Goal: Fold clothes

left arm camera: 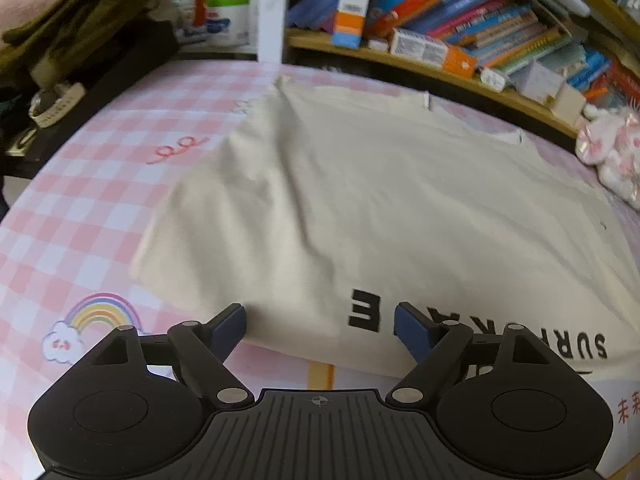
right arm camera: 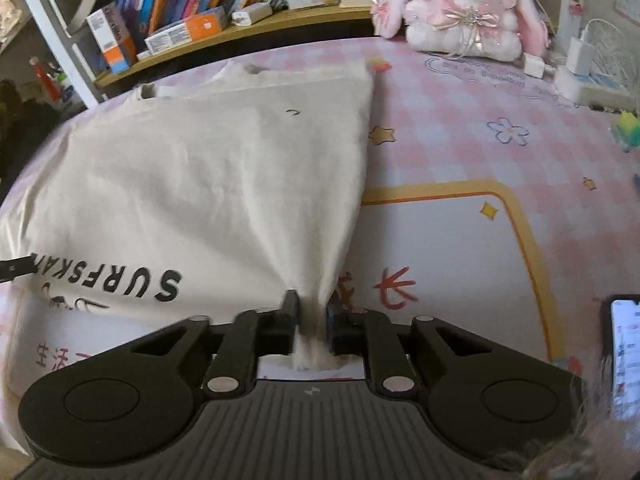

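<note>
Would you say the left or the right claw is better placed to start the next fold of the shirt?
Right. The right claw already pinches the cream T-shirt by its near corner, while the left claw hangs open over the hem.

A home bedroom: pink checked bedsheet [right arm camera: 460, 128], plush rabbit [right arm camera: 460, 4], crowded bookshelf [left arm camera: 460, 20] alongside.

Pink-n-white check cloth [left arm camera: 100, 184] covers the table, w/ a rainbow pic [left arm camera: 98, 312] on it, plus a star [right arm camera: 381, 135] & a flower [right arm camera: 509, 131]. Wood shelf [right arm camera: 240, 36] at the back holds lots of books [left arm camera: 492, 12] & small boxes. Pink-white bunny toy [right arm camera: 460, 8] sits on the cloth near the shelf. Phone [right arm camera: 626, 356] w/ lit screen lies at the right edge. White charger [right arm camera: 578, 56] sits by the bunny.
</note>
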